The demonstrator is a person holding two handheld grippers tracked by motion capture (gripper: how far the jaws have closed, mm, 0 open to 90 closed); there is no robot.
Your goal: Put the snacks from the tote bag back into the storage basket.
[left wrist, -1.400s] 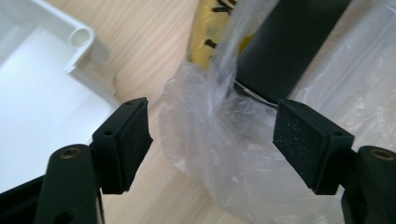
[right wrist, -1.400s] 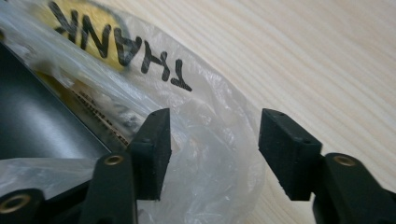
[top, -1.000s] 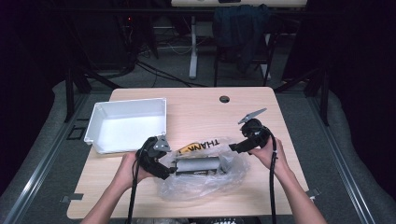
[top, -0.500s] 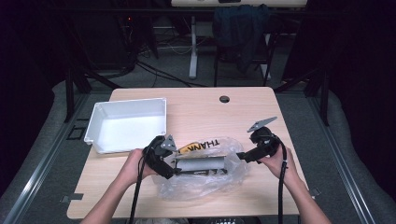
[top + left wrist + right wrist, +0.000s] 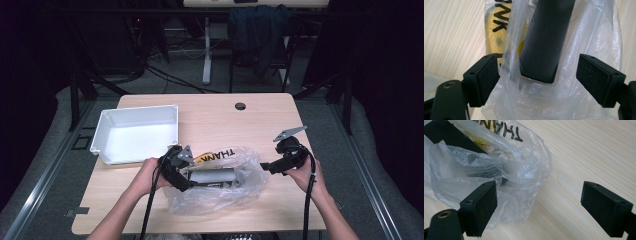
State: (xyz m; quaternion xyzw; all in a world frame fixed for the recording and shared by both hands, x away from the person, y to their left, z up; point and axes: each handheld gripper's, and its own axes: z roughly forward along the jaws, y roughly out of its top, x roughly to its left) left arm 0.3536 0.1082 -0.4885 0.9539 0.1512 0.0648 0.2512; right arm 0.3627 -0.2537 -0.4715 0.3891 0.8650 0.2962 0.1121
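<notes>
White tray near the table's left edge; beside it our left gripper stands released, jaws astride the thin plastic bag and the dark flat box inside, near the front edge. The bag looks light, limp and slippery, so we judge gathered film the best hold. Our right gripper, jaws just widened and empty, has drawn back to the bag's right end.

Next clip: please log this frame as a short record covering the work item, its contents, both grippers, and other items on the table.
work item: clear plastic bag with black lettering, crumpled on the table
contents: dark flat box inside the bag
left gripper: jaws open, straddling the box end and bag film
right gripper: jaws open, at the bag's right edge, holding nothing
other: white tray, beside the bag
</notes>
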